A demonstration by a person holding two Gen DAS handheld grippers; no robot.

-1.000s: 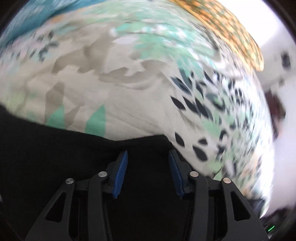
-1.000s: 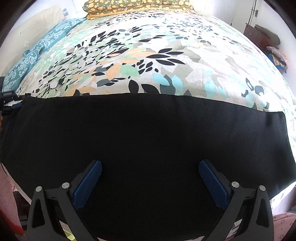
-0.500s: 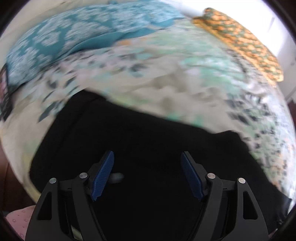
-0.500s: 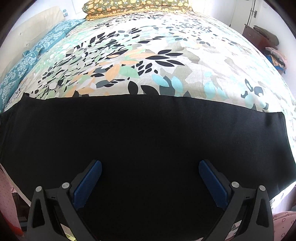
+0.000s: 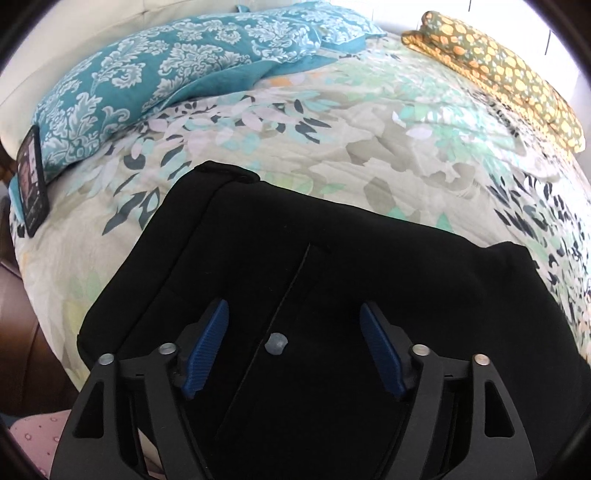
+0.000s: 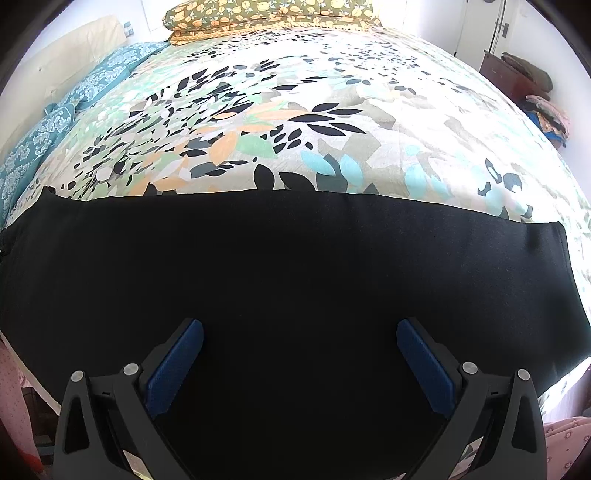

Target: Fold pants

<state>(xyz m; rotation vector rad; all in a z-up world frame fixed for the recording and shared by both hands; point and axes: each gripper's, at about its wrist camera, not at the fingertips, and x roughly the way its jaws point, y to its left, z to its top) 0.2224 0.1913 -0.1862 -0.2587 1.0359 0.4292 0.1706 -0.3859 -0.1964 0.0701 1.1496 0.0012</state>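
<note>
Black pants [image 5: 369,280] lie flat on a floral bedspread [image 5: 332,140]. In the left wrist view I see their waist end with a fly seam and a pale button [image 5: 276,344]. My left gripper [image 5: 293,325] is open and empty just above the button area. In the right wrist view the pants [image 6: 280,266] stretch as a long black band across the near bed edge. My right gripper [image 6: 300,339] is wide open and empty above their middle.
Teal patterned pillows [image 5: 155,74] and a dark phone [image 5: 32,184] lie at the left of the bed. A yellow-patterned folded blanket [image 6: 266,14] lies at the far side. A wooden cabinet [image 6: 513,79] with clothes stands at the right wall.
My left gripper has opened wider and pulled back from the bedspread to above the waist of the pants. The right gripper has stayed open and still.
</note>
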